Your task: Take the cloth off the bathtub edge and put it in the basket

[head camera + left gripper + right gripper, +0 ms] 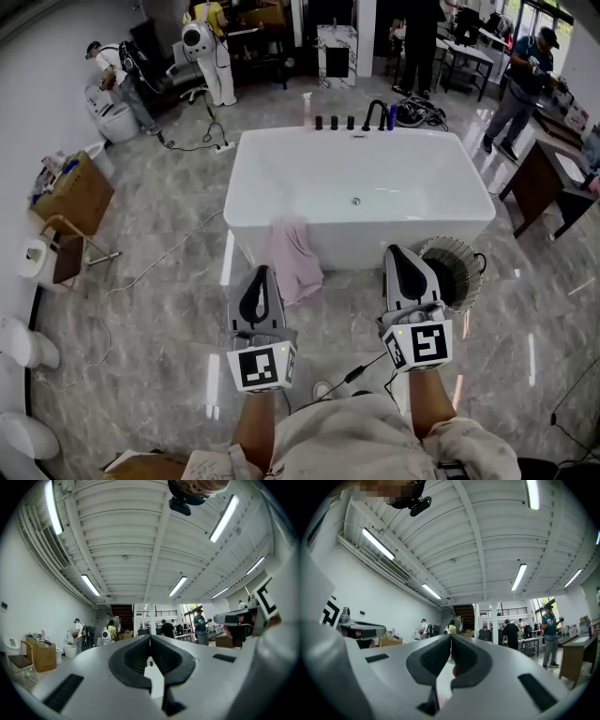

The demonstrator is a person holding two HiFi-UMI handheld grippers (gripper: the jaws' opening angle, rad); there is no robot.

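While a pink cloth (292,258) drapes the front edge of the bathtub (309,178), the left gripper (262,274) and right gripper (399,253) hover, jaws pressed together and empty, near a basket (466,253).

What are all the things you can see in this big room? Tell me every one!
bathtub: one, white, middle of the floor
cloth: one, pink, draped over the bathtub's near edge
basket: one, pale rim, on the floor by the bathtub's near right corner
taps: a few, black, far bathtub rim
cardboard box: one, brown, left
people: several, far side
left gripper: grey, jaws shut, empty, near the cloth
right gripper: grey, jaws shut, empty, near the basket
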